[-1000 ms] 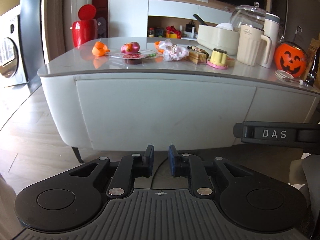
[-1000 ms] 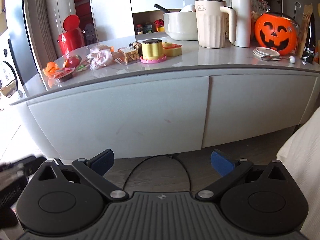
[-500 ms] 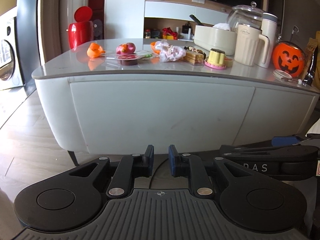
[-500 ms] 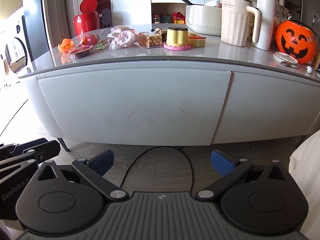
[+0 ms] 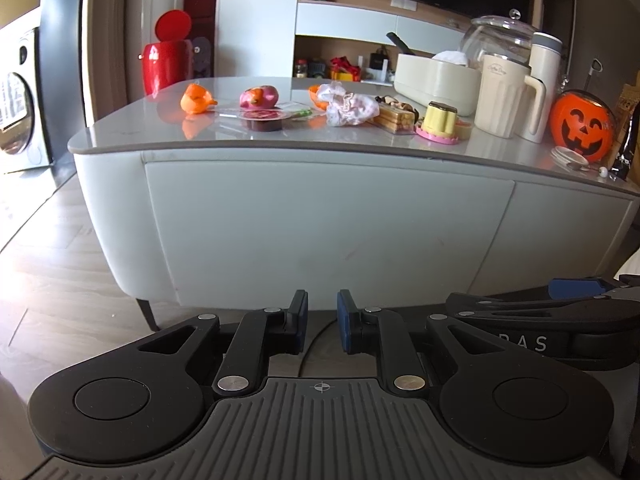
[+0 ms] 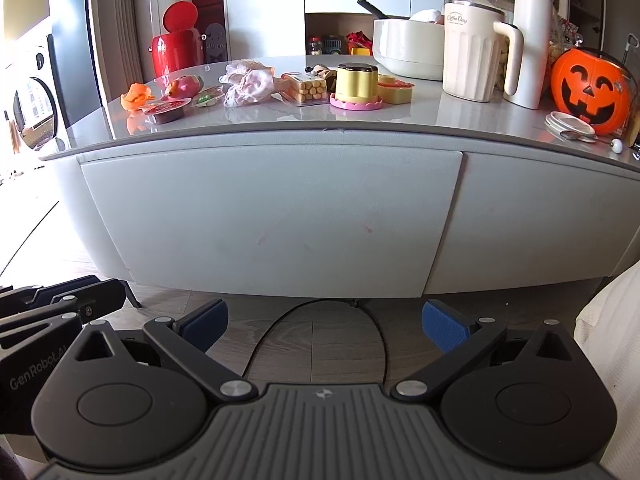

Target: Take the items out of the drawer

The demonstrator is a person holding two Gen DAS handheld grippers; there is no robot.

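A pale grey cabinet fills both views, low over a wood floor. Its wide left drawer front is closed flat, and no handle shows. A narrower closed front sits to its right. My left gripper hovers in front of the wide drawer and well short of it, its blue pads close together with nothing between them. My right gripper also faces the drawer from a distance, open and empty. Each gripper shows at the edge of the other's view. The drawer's contents are hidden.
The grey countertop carries an orange toy, a pink toy, a crumpled cloth, a biscuit box, a yellow cup, a cream jug and a pumpkin bucket. A black cable lies on the floor under the cabinet.
The right gripper has swung left, so the wide drawer front now sits centred before it. The left view has shifted slightly and shows the right gripper lower. Neither gripper has changed its opening.
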